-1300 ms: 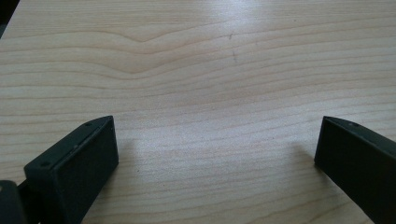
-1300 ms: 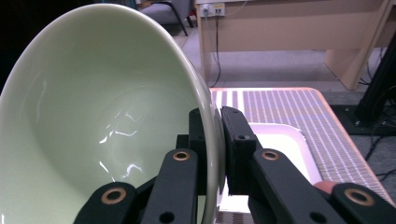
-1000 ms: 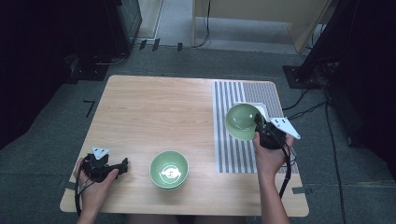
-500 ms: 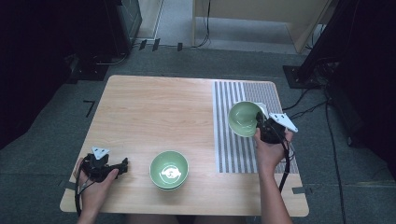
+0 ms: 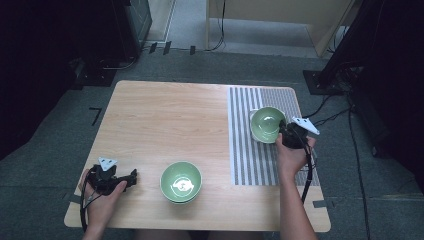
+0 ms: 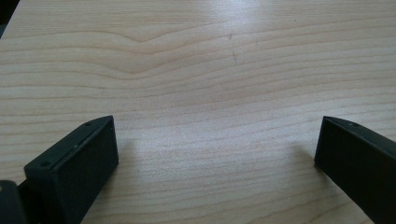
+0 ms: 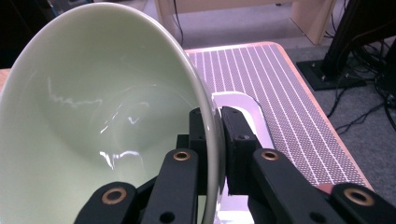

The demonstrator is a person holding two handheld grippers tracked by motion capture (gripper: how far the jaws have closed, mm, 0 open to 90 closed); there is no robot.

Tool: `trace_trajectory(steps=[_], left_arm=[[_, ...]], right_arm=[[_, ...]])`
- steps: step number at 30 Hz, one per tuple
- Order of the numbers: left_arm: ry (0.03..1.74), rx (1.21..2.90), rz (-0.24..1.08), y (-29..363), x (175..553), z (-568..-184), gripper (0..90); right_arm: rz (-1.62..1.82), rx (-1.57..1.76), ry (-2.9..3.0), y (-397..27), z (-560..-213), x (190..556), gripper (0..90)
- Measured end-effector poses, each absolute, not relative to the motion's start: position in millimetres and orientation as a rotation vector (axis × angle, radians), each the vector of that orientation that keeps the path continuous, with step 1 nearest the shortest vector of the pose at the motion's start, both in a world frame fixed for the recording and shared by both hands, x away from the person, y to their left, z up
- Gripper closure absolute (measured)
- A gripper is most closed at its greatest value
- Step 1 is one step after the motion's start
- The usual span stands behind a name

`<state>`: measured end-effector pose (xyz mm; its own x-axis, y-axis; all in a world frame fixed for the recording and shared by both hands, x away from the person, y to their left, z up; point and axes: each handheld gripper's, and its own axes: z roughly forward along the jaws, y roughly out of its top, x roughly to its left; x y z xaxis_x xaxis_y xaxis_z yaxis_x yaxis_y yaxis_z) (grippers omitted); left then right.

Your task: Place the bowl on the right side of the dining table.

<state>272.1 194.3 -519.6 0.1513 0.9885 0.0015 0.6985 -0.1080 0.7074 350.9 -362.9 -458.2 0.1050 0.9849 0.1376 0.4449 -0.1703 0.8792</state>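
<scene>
My right gripper is shut on the rim of a pale green bowl, which hangs tilted over the striped mat. In the right gripper view the bowl looms large at the left, its rim pinched between the two black jaws of the right gripper. Under it lies a white square dish. A second green bowl stands upright near the table's front edge. At the front left my left gripper rests on the wood, open, and the left gripper view has bare wood between the jaws of the left gripper.
The wooden table has bare wood across its left and middle. The striped mat covers the right part. Dark equipment stands and cables sit on the floor beyond the right edge.
My right hand has carried the bowl away from me and a little lower over the striped mat. The left hand and the front bowl have kept still.
</scene>
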Motion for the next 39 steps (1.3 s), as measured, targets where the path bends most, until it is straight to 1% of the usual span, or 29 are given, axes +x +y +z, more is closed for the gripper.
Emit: trace_trajectory(steps=[14,25,39], left_arm=[[1.605,1.870,0.667,194.2,272.2,-519.6,0.0],[1.604,1.871,0.667,194.3,272.2,-519.6,0.0],[1.604,1.870,0.667,194.2,272.2,-519.7,0.0]], right_arm=[[0.968,1.850,1.420,-376.3,-474.7,377.9,84.5],[0.939,1.959,1.429,-384.9,-486.0,391.1,84.4],[0.957,2.105,1.431,-395.7,-485.6,403.7,82.8]])
